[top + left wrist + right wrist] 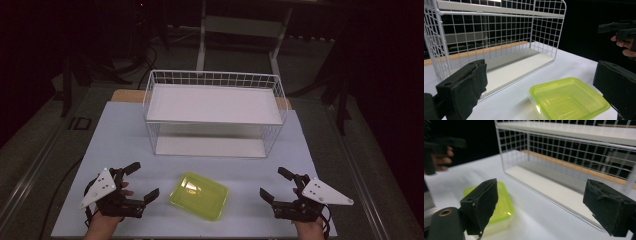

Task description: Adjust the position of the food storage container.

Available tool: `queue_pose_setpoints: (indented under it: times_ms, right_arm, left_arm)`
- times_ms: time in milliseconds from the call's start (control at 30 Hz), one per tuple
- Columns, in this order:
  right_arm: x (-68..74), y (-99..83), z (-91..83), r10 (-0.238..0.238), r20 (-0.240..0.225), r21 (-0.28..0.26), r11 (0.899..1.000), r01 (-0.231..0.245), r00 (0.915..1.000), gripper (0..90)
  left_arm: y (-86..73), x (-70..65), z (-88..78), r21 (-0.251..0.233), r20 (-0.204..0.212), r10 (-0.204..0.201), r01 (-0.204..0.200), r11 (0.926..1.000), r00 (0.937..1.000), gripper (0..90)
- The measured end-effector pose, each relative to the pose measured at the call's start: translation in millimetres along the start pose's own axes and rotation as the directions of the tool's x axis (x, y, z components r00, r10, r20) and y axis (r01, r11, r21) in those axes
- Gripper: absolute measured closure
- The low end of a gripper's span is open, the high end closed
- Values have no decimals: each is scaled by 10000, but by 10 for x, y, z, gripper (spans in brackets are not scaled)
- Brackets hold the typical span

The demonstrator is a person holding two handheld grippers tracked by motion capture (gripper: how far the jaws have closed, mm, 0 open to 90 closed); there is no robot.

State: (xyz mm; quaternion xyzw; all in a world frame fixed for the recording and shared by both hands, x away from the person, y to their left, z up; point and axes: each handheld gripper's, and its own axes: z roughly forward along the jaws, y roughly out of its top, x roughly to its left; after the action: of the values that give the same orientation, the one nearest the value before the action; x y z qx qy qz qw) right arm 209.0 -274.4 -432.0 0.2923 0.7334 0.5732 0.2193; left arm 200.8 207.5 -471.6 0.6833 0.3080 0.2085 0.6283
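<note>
A shallow yellow-green plastic container [199, 195] lies on the white table near its front edge, between my two grippers. My left gripper [141, 181] stands open at the front left, a short way from the container [569, 98], nothing between its jaws. At the front right my right gripper [276, 184] is open too, with the container [501, 205] off to its left. A white wire rack [214, 112] with a white upper shelf and a white bottom board stands behind the container, farther back on the table.
The rack [499, 37] takes up the table's far half. The table [125, 145] ends close behind both hands, and dark floor with stand legs lies around it. The other hand with its gripper [621, 31] shows at the right of the left gripper view.
</note>
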Motion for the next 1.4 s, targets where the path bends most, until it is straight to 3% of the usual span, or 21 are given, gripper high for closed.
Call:
queue_pose_setpoints:
  times_ms: [33, 100, 200, 267, 467, 500, 600, 700, 767, 900, 1033, 1133, 1167, 1200, 1267, 1300, 1333, 1367, 1400]
  right_arm:
    - [11, 12, 10, 4, -153, -35, 10000, -5, 9999, 126]
    - [45, 21, 25, -219, 27, 116, 9997, 218, 9998, 126]
    - [98, 38, 55, -152, 139, 387, 9991, 147, 9998, 126]
    - [120, 46, 68, -57, -200, 341, 9994, 64, 9998, 129]
    - [242, 77, 168, -118, -494, 682, 9976, 152, 9987, 168]
    - [283, 76, 205, -28, -665, 826, 9965, 83, 9978, 292]
    - [330, 61, 267, 56, -923, 1157, 9933, 51, 9957, 380]
    - [371, 44, 335, 461, -1175, 1380, 9900, -296, 9920, 438]
    - [412, 26, 375, 633, -1057, 1436, 9885, -478, 9924, 535]
    - [519, -28, 480, 543, -1292, 1801, 9832, -304, 9901, 629]
    - [638, -100, 592, 557, -1816, 2322, 9726, -123, 9818, 727]
    - [667, -118, 617, 582, -2018, 2452, 9694, -71, 9777, 740]
    - [789, -189, 675, 336, -2329, 2717, 9618, 319, 9719, 824]
    - [824, -209, 690, 271, -2415, 2778, 9597, 423, 9700, 866]
    - [848, -225, 696, 235, -2477, 2791, 9591, 481, 9686, 880]
    - [902, -264, 718, 209, -2753, 2955, 9532, 640, 9611, 897]
    - [902, -264, 718, 209, -2753, 2955, 9532, 640, 9611, 897]
    - [945, -309, 741, 320, -3030, 3127, 9474, 676, 9524, 899]
    - [945, -309, 741, 320, -3030, 3127, 9474, 676, 9524, 899]
  left_arm:
    - [-1, -3, -2, -7, 14, -20, 20, 10000, 10000, 0]
    - [2, -14, -3, -32, 33, -22, 22, 10000, 10000, 0]
    - [10, -26, -4, -37, 35, 61, -61, 10000, 10000, 0]
    - [7, -39, 5, 0, 80, 73, -73, 10000, 9999, 0]
    - [11, -52, 30, 39, 135, 166, -167, 9999, 9998, 0]
    - [15, -57, 36, 21, 190, 135, -135, 9999, 9997, 0]
    - [14, -60, 36, 41, 197, 177, -178, 9998, 9996, 0]
    - [11, -53, 34, 38, 199, 144, -145, 9999, 9997, 0]
    - [9, -48, 35, 44, 204, 138, -139, 9999, 9997, 0]
    - [8, -56, 42, 58, 235, 109, -110, 9999, 9997, 0]
    - [2, -71, 60, 146, 290, 137, -141, 9998, 9995, 0]
    - [-1, -77, 70, 162, 340, 145, -151, 9998, 9993, 0]
    - [-1, -80, 73, 178, 341, 152, -158, 9997, 9993, 0]
    - [-4, -82, 78, 176, 365, 131, -138, 9997, 9992, 0]
    - [-5, -83, 83, 197, 377, 142, -149, 9997, 9992, 0]
    - [-8, -83, 86, 212, 371, 164, -172, 9996, 9992, 0]
    - [-9, -83, 90, 209, 384, 147, -155, 9997, 9992, 0]
    - [-10, -82, 92, 244, 383, 170, -179, 9995, 9991, 0]
    - [-12, -82, 93, 250, 381, 186, -196, 9995, 9991, 0]
